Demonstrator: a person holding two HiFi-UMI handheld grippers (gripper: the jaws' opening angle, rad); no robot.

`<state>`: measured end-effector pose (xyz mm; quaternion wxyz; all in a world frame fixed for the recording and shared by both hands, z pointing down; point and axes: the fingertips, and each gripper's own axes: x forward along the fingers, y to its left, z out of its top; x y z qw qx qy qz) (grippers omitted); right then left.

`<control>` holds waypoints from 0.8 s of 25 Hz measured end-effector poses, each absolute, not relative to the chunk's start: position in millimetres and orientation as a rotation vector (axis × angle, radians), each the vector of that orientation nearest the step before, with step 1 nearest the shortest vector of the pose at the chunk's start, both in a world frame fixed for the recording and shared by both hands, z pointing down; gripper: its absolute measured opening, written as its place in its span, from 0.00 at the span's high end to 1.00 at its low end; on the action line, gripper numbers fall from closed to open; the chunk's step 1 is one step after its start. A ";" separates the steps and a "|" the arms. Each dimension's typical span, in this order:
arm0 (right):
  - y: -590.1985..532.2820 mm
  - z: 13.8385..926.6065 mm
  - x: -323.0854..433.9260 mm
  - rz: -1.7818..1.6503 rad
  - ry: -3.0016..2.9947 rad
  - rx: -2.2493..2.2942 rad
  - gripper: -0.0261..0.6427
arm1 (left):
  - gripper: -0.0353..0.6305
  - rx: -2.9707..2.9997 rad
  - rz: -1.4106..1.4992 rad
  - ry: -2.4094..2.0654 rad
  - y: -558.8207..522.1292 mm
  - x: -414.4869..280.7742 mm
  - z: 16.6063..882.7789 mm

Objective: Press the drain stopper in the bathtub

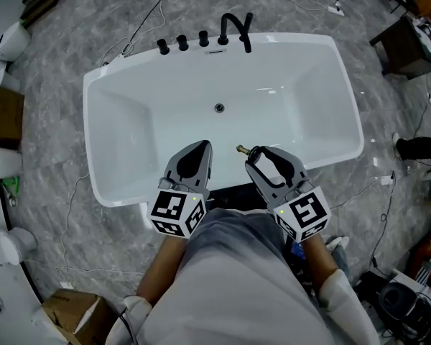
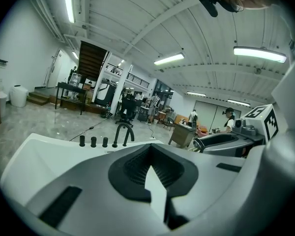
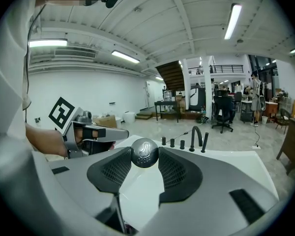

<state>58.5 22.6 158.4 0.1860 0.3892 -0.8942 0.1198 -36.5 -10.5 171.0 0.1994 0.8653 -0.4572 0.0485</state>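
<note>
A white bathtub [image 1: 115, 92] lies below me, with its round drain hole [image 1: 219, 108] in the middle of the floor. My right gripper [image 1: 253, 153] hangs over the tub's near side, shut on the drain stopper [image 1: 241, 149]. In the right gripper view the stopper's chrome cap [image 3: 144, 153] sits pinched between the two fingertips. My left gripper [image 1: 203, 146] is beside it to the left, its jaws together with nothing between them. In the left gripper view the left gripper [image 2: 150, 148] has its tips meeting. Both grippers are well above the drain.
A black faucet [image 1: 235, 29] and three black knobs [image 1: 182, 43] stand on the tub's far rim. Cables trail over the grey marble floor. Cardboard boxes [image 1: 1, 113] and white fixtures are at the left, dark furniture [image 1: 406, 45] at the upper right.
</note>
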 end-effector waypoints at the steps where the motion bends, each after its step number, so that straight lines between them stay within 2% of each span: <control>1: 22.5 157.7 59.1 0.340 -2.517 1.100 0.69 | 0.94 2.422 0.133 -1.278 -10.7 -36.0 170.1; 20: 30.6 151.5 70.3 0.360 -2.520 1.141 0.69 | 0.94 2.425 0.128 -1.263 -3.2 -31.5 170.7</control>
